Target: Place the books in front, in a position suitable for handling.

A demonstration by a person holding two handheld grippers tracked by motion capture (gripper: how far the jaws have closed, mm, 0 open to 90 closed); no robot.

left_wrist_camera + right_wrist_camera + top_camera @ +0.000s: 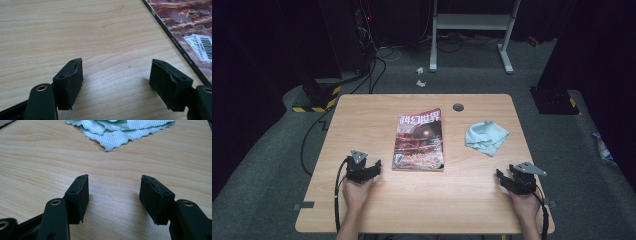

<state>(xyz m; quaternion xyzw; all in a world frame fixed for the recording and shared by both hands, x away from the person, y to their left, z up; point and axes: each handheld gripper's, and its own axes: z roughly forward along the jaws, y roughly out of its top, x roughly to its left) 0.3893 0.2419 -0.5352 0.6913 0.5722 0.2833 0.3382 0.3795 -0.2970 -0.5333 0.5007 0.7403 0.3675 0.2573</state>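
Note:
A magazine with a dark red cover lies flat at the middle of the wooden table. Its lower left corner with a barcode label shows as the magazine in the left gripper view. A crumpled pale green cloth lies to its right; the cloth sits just ahead of my right gripper. My left gripper rests low on the table left of the magazine, open, with nothing between its jaws. My right gripper rests near the front right, open and empty.
A round grey cable port sits in the table's far edge. Beyond the table are a white metal stand, floor cables, scraps of paper and a yellow-black striped base at the far left.

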